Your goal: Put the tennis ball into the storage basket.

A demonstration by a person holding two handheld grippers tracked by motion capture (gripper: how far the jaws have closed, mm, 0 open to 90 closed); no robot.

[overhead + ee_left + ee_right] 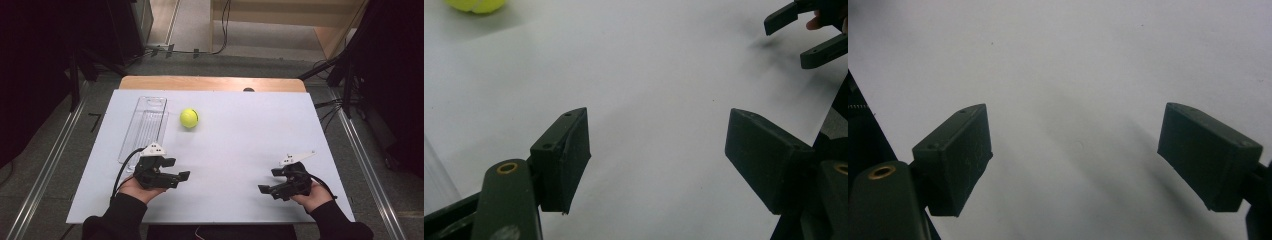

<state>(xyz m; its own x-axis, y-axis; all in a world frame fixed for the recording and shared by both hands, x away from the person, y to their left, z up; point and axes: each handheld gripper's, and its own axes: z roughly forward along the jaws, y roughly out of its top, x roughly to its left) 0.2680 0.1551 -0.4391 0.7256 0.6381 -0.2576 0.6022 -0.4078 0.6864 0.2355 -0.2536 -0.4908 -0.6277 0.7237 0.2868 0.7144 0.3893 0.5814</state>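
Both the left tool [181, 169] and the right tool [266, 182] are spread wide and grasp nothing, low over the white tabletop [240, 130], while the yellow ball [189, 118] lies far ahead beside a clear tray [145, 127]

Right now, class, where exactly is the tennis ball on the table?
In the high view the tennis ball lies on the white table, left of centre toward the far edge, just right of the clear plastic tray.
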